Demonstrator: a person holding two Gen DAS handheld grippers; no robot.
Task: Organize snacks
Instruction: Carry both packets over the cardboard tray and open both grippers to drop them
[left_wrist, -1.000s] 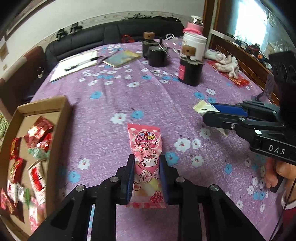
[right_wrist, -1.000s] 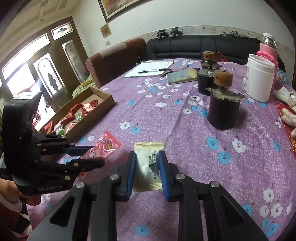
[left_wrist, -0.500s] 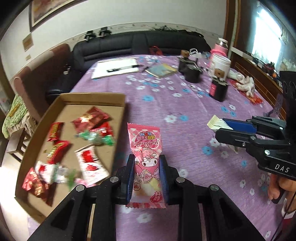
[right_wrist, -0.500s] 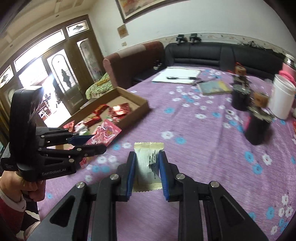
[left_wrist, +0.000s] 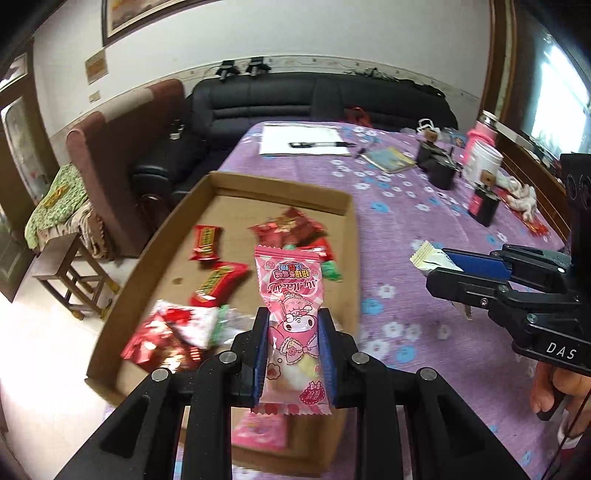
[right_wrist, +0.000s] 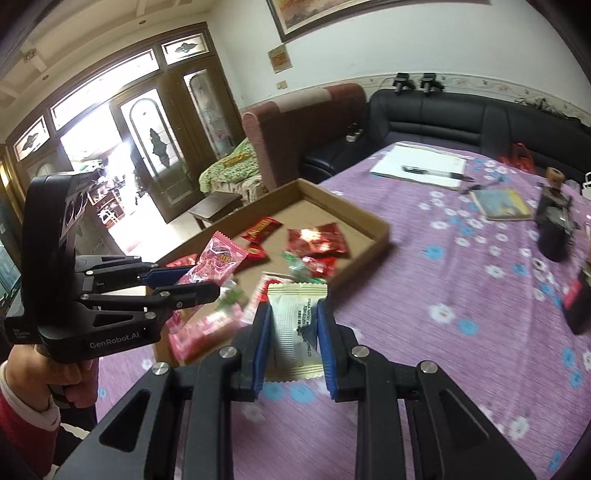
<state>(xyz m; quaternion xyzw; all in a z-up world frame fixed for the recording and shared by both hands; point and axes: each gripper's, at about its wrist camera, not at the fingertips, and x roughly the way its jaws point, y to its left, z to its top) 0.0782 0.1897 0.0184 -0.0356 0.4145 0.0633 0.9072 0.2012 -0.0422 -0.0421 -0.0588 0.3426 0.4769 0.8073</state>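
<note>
Purple cloth printed with small flowers (right_wrist: 424, 266) covers the table, with a black leather sofa (left_wrist: 317, 103) behind it. On the cloth sits a shallow brown cardboard tray (left_wrist: 349, 221) holding crinkly red foil sweets (left_wrist: 284, 227). Above it, the left gripper (left_wrist: 293, 349) clamps a glossy pink candy packet (left_wrist: 291, 314). The right gripper (right_wrist: 293, 338) pinches a flat cream wrapper (right_wrist: 295, 325) with crimped edges near the tray's edge.

The left gripper (left_wrist: 293, 354), a second ago low over bare purple cloth, now hangs above the cardboard box (left_wrist: 280, 187), its pink packet (left_wrist: 291, 325) over the red sweets (left_wrist: 288, 229) at twelve o'clock. The right gripper (right_wrist: 294, 341) with its cream packet (right_wrist: 295, 325) has swung toward the box's near corner.
</note>
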